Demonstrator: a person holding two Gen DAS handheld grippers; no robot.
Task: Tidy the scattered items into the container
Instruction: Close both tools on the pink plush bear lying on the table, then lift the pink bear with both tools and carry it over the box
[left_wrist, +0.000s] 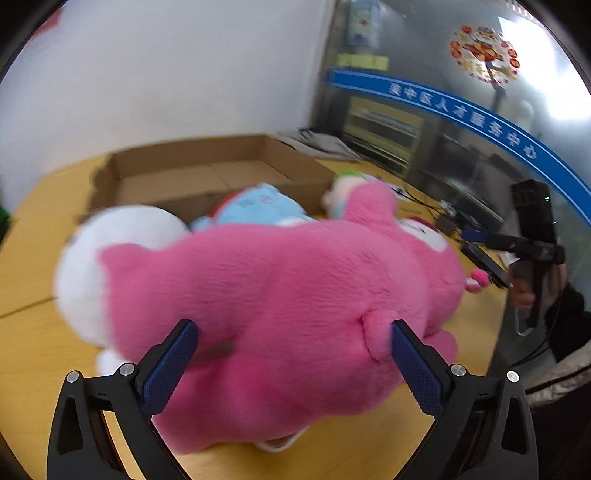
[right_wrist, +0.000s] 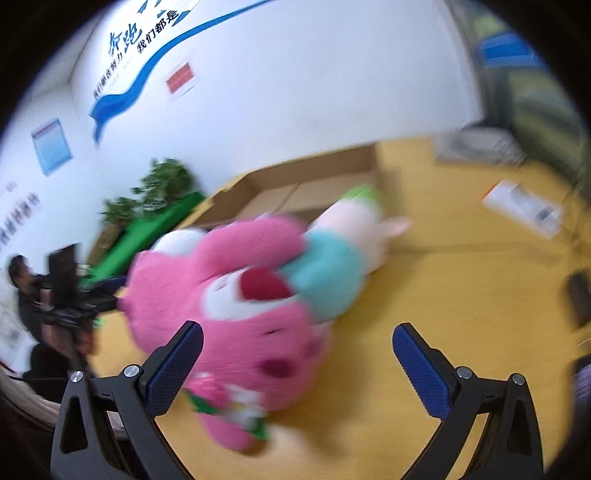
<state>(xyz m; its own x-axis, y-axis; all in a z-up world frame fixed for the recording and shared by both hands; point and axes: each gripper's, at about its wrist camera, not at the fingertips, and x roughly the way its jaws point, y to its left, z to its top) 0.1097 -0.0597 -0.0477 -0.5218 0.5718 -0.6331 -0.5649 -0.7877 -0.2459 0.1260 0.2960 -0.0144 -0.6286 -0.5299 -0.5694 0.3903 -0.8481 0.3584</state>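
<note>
One big fluffy pink bear (left_wrist: 280, 295) between wide-apart left jaws; right jaws apart, empty.

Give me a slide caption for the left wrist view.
Open left gripper straddles a fluffy pink plush bear on the yellow table, before the brown cardboard box.
</note>
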